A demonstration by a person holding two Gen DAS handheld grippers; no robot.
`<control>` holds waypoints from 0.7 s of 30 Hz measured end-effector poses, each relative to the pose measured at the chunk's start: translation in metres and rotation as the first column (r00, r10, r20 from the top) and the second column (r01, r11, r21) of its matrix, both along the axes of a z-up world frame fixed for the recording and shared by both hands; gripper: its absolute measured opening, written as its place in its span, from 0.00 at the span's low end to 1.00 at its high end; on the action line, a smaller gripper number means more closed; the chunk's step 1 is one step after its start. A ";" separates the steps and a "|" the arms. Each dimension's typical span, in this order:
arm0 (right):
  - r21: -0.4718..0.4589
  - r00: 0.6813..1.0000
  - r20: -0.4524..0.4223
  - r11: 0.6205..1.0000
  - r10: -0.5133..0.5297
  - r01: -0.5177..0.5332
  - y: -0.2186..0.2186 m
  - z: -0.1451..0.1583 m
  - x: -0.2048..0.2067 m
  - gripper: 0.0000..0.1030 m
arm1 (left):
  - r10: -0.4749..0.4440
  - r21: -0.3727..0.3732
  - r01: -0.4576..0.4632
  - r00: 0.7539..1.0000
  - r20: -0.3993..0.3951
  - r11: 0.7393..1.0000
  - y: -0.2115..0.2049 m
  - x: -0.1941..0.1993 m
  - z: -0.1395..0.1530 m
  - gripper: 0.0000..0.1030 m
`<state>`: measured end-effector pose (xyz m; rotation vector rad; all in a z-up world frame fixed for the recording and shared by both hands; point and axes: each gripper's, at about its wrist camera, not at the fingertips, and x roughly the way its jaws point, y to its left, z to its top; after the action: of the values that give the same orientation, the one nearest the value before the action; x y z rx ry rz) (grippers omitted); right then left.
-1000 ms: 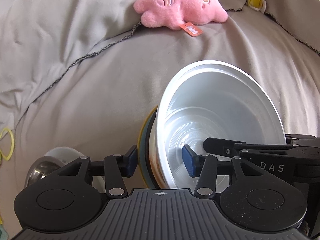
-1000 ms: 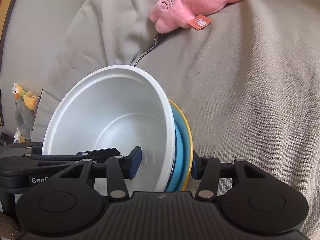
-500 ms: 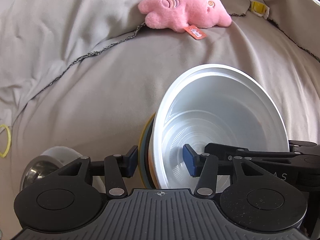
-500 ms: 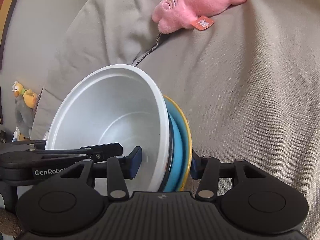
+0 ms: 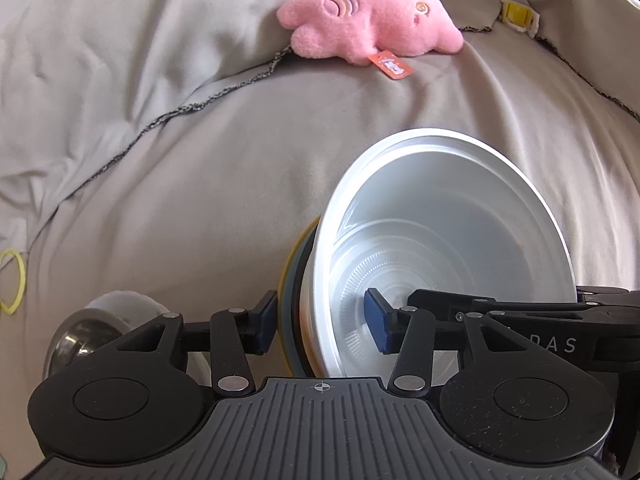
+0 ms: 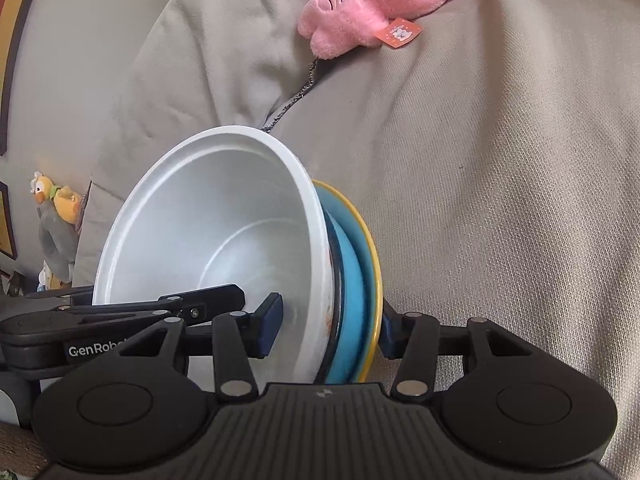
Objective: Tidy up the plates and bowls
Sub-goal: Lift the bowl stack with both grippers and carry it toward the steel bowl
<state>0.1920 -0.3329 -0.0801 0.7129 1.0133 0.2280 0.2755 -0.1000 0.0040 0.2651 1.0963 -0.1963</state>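
over grey bedding both the left gripper (image 5: 322, 322) and right gripper (image 6: 330, 322) pinch the stacked dishes (image 6: 340, 280).

Bowl (image 5: 448, 240) nested on plates (image 6: 362, 264) (toy (image 5: 372, 16) behind).

white bowl (image 5: 448, 240), blue plate (image 6: 352, 276), yellow plate (image 6: 370, 240), pink plush (image 5: 372, 20), beige cover (image 5: 180, 160).
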 end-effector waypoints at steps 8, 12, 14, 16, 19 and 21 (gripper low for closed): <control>-0.001 1.000 -0.003 1.000 -0.009 0.009 0.003 -0.001 0.002 0.47 | 0.003 0.007 -0.004 1.000 0.010 1.000 0.000 0.000 -0.001 0.50; -0.007 1.000 -0.008 1.000 -0.017 0.017 0.003 0.001 -0.001 0.47 | -0.002 0.006 0.001 1.000 0.016 1.000 0.000 0.000 -0.001 0.50; -0.010 1.000 -0.010 1.000 -0.019 0.019 0.003 0.002 -0.001 0.47 | 0.000 -0.002 0.000 1.000 0.017 1.000 0.001 -0.001 -0.002 0.50; -0.018 1.000 -0.011 1.000 -0.022 0.021 0.004 0.003 -0.001 0.47 | 0.000 -0.011 0.001 1.000 0.017 1.000 0.002 -0.002 -0.002 0.50; -0.030 1.000 -0.016 0.999 -0.022 0.022 0.006 0.006 -0.002 0.47 | -0.008 -0.021 0.008 1.000 0.016 1.000 0.004 -0.002 -0.001 0.50; -0.032 0.999 -0.023 0.999 -0.026 0.025 0.007 0.008 -0.002 0.48 | -0.011 -0.026 0.011 1.000 0.015 1.000 0.005 -0.002 -0.001 0.49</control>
<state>0.1898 -0.3255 -0.0722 0.7006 1.0277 0.1817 0.2734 -0.0947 0.0028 0.2488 1.0774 -0.2182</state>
